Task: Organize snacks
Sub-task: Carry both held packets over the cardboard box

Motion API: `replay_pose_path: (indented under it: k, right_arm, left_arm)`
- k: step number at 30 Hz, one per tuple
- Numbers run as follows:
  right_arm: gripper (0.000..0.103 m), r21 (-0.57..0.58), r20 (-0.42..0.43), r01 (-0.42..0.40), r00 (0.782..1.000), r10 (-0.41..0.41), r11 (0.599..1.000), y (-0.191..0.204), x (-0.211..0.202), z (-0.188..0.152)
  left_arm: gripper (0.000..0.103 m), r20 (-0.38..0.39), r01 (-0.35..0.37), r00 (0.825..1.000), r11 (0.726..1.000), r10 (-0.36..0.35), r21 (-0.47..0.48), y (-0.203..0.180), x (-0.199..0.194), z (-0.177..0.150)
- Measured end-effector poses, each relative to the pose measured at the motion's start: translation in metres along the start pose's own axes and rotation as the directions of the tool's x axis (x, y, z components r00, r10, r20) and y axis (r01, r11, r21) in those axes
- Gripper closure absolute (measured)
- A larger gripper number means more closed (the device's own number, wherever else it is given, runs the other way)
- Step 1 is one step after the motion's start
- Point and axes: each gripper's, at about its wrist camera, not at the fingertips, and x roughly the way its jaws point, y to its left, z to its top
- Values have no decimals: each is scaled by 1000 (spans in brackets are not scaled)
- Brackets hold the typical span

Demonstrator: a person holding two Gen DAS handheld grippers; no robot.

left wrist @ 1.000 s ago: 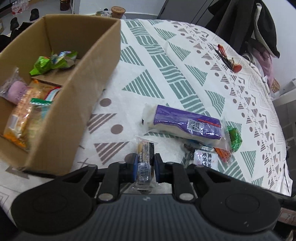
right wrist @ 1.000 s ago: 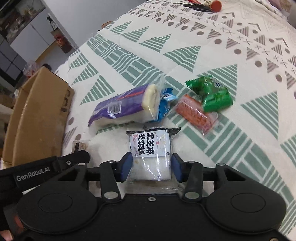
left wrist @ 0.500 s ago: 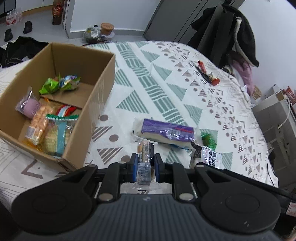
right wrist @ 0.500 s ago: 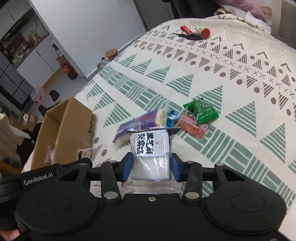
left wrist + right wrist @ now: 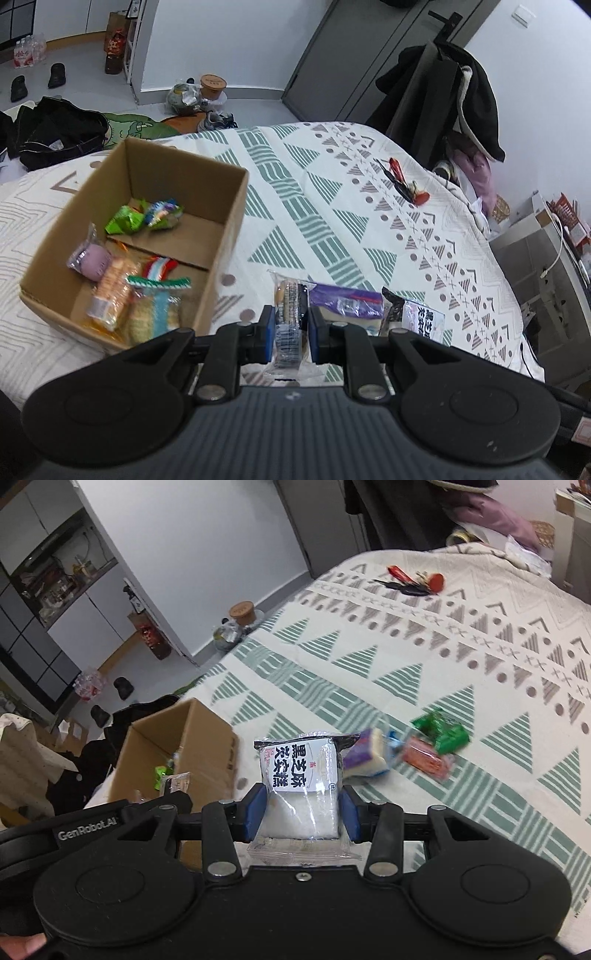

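The sandwich biscuit [image 5: 291, 317], in a clear wrapper, is sitting clamped between the nearly closed jaws of the left gripper [image 5: 291, 334], held above the bed [image 5: 332, 206] just right of the box [image 5: 225, 258]. The white rice cake [image 5: 301, 794], with its black-lettered label, is being pinched by the right gripper [image 5: 301, 818], whose jaws are standing partly apart at the pack's width. Compared with a second ago, both packs are riding higher: then they were low over the quilt, and now the box, floor and door are showing beyond them. The box is holding a green packet [image 5: 123, 221], a purple cake [image 5: 94, 260] and wafer packs [image 5: 110, 295]. Left on the bed are lying the purple pack [image 5: 364, 758], an orange packet [image 5: 426, 762] and a green one [image 5: 441, 731], close together, with keys [image 5: 410, 583] well apart.
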Motion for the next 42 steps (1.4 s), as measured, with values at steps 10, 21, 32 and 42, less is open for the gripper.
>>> replay_pose_path:
  k: [10,21,32,42]
  right_arm:
    - [61,-30,12,-46,999,46,999,43,13,14]
    - [61,-56,-10,-83,997,82,995,84,41,25]
    - [61,-58,-40,-94,995,92,994,112,72,34]
    - [61,-59,-63,-93,994,89,994,128,92,39]
  left_arm:
    - [86,31,-15,999,998,17,-62,39,-3,29]
    - [86,44,-23,999,991,29,-129,87,1,59]
    - [86,18,-8,1000,983,11,-182,118,27,76]
    - [80,22,8,1000,976,-4,-217,135,30,83]
